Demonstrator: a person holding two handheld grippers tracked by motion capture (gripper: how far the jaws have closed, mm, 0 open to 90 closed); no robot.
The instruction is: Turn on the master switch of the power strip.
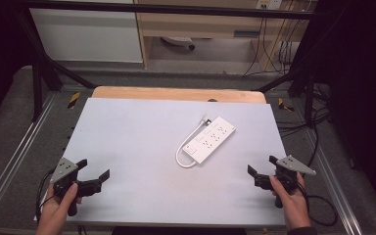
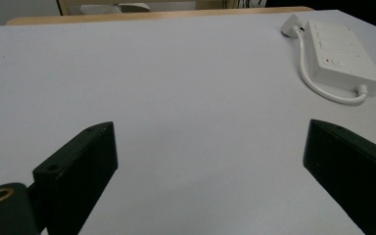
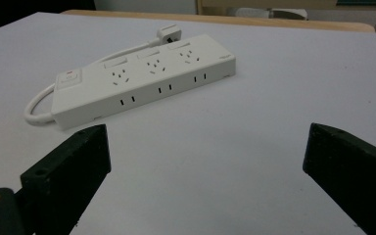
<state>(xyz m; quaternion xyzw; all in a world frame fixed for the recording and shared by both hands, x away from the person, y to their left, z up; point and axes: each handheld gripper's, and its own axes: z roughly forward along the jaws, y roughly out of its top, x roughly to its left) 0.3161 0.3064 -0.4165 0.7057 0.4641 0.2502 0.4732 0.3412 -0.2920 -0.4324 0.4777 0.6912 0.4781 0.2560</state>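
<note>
Progress: nothing is yet seen to be handled; the power strip [image 1: 210, 139] is untouched, so the whole job is judged to lie ahead.
Power strip: it is laid flat and slantwise on the table [image 1: 127, 147], right of the middle and toward the far half, sockets facing up.
Cord: the white cord [image 1: 183, 147] is looped round the strip's near end and run along its left side up to the plug [image 1: 206, 118], which is rested at the far end, just beside the strip.
Switch: a rocker switch with a small red mark [image 3: 69, 77] is seen at the strip's near end in the right gripper view.
Left gripper [image 1: 96, 179]: it is held at the near left corner, jaws spread wide with nothing between them, well apart from the strip.
Right gripper [image 1: 259, 174]: it is held at the near right edge, jaws likewise spread and empty, nearer the strip than the other one.
Approach: bare table is all that is found between either gripper and the strip, so no obstacle is judged to stand in the way.
Surroundings: a wooden edge [image 1: 176, 93] is seen beyond the table, with cables [image 1: 318, 122] trailing on the floor at the right, clear of the work.
</note>
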